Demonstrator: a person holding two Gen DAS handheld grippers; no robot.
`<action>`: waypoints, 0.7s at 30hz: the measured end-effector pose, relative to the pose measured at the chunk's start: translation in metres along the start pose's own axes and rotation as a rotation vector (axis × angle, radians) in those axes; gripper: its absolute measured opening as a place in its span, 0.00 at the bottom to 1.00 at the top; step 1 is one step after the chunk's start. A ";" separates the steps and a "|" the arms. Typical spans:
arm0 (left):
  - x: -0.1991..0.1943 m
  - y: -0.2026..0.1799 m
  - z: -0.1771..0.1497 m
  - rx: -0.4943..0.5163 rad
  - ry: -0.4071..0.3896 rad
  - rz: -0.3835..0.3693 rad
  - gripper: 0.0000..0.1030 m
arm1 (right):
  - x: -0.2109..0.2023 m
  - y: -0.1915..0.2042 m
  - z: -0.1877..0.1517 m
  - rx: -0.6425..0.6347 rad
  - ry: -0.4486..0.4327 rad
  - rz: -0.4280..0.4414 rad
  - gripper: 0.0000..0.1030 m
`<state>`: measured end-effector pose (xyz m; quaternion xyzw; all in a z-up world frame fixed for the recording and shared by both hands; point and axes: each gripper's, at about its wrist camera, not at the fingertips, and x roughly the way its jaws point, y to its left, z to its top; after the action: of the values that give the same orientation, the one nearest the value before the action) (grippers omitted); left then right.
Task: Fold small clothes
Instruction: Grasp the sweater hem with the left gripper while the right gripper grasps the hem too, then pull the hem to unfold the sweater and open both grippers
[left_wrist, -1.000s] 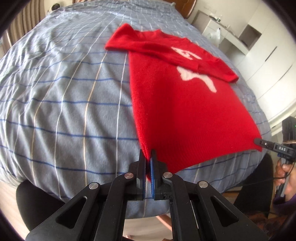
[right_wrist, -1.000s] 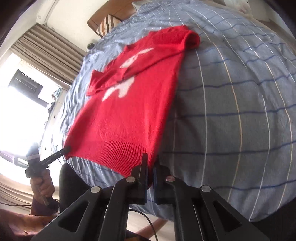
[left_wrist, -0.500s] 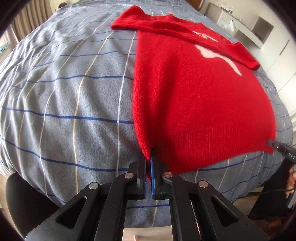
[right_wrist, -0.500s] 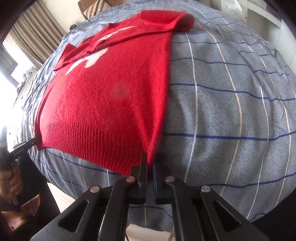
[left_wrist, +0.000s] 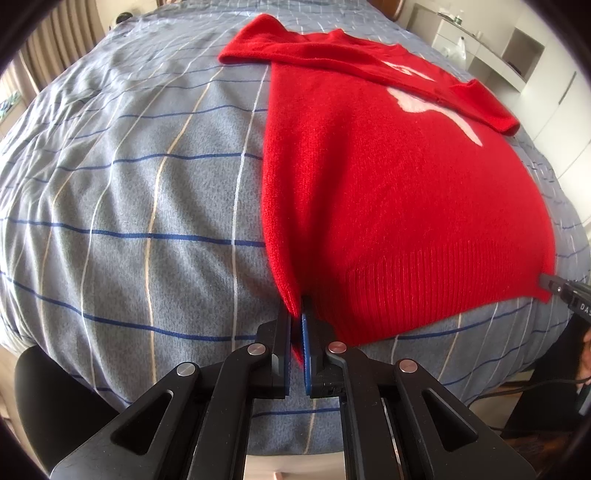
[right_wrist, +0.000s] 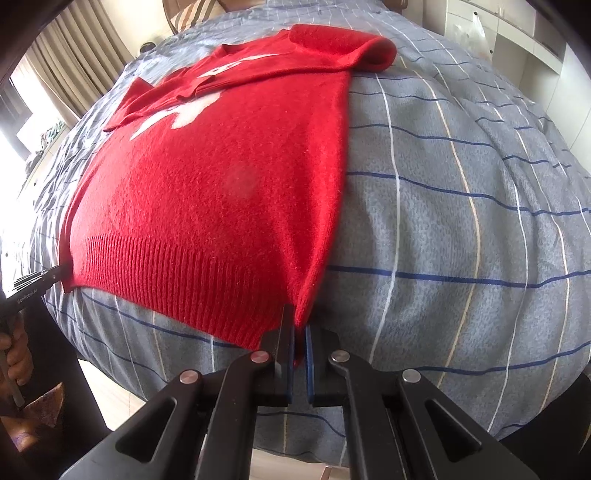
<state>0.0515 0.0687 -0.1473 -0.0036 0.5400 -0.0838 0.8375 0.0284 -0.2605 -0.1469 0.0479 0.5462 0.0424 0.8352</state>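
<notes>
The bed (left_wrist: 140, 192) carries the red sweater (left_wrist: 388, 192) near its front edge, sleeves folded across the chest. Your left tool (left_wrist: 297, 325) and right tool (right_wrist: 300, 326) each pinch a hem corner. Lift both together, evenly, toward the collar. Nothing on the bed blocks the fold.

The red knitted sweater with a white chest motif (left_wrist: 388, 192) lies flat on the blue-grey checked bed cover (left_wrist: 129, 192), sleeves folded across its chest, ribbed hem toward the cover's near edge, both hem corners pinched and slightly lifted.
</notes>
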 end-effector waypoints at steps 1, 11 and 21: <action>-0.001 0.000 -0.001 -0.002 -0.003 0.001 0.07 | 0.000 0.000 0.000 0.000 0.001 0.002 0.04; -0.070 0.042 0.001 -0.069 -0.144 0.117 0.61 | -0.073 -0.024 0.054 -0.190 -0.117 -0.173 0.35; -0.038 0.084 0.023 -0.350 -0.346 0.226 0.68 | 0.044 0.108 0.184 -0.693 -0.202 -0.059 0.68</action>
<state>0.0682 0.1550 -0.1115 -0.1024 0.3921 0.1067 0.9079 0.2126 -0.1541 -0.1003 -0.2498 0.4154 0.1962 0.8524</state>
